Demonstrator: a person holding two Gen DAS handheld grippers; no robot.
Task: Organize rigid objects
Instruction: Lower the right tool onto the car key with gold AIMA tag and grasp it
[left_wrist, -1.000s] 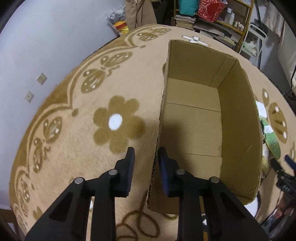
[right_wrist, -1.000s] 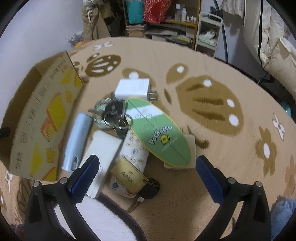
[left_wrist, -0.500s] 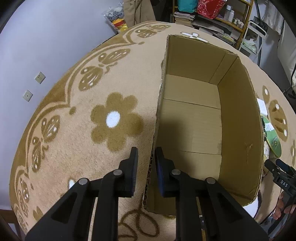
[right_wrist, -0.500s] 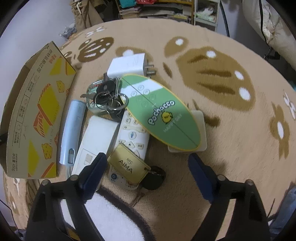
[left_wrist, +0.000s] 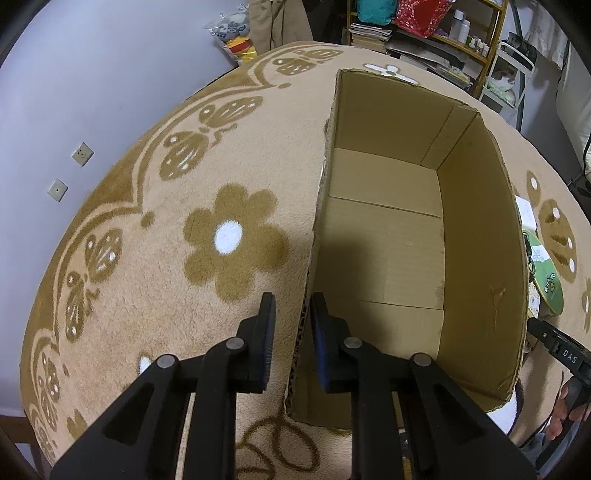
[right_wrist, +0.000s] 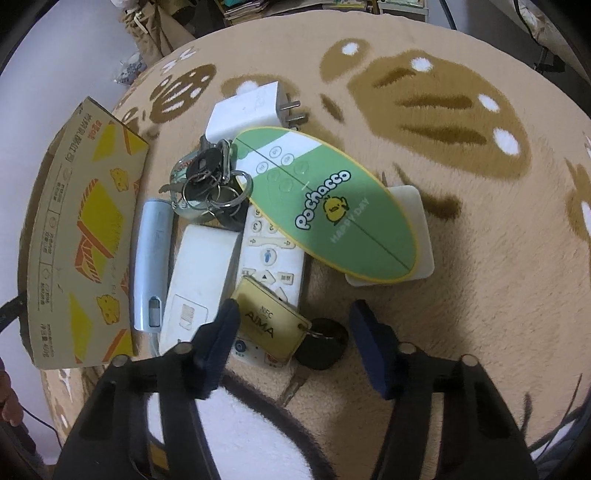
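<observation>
An empty cardboard box (left_wrist: 480, 240) stands open on the rug. My left gripper (left_wrist: 293, 301) is shut on its near left wall, one pad outside and one inside. To the right of the box (right_wrist: 81, 240) lies a pile: a green oval Pochacco board (right_wrist: 325, 206), a white charger (right_wrist: 247, 110), a key bunch (right_wrist: 207, 181), a pale blue tube (right_wrist: 151, 258), a white case (right_wrist: 199, 280) and a white remote (right_wrist: 269, 258). My right gripper (right_wrist: 295, 314) hangs over the pile's near end. Its jaws are closing around a gold AIMA tag (right_wrist: 266, 317) and its black fob (right_wrist: 321, 343), pads not pressing.
A cream square pad (right_wrist: 417, 221) lies under the green board. The patterned beige rug (left_wrist: 229, 240) covers the floor. A grey wall with sockets (left_wrist: 81, 153) is at the left, and shelves (left_wrist: 443, 29) stand at the back. A hand (left_wrist: 565, 410) shows at the right.
My right gripper has come down closer to the pile, and its jaws have narrowed around the gold tag. The left jaws drew in on the box wall, then held still.
</observation>
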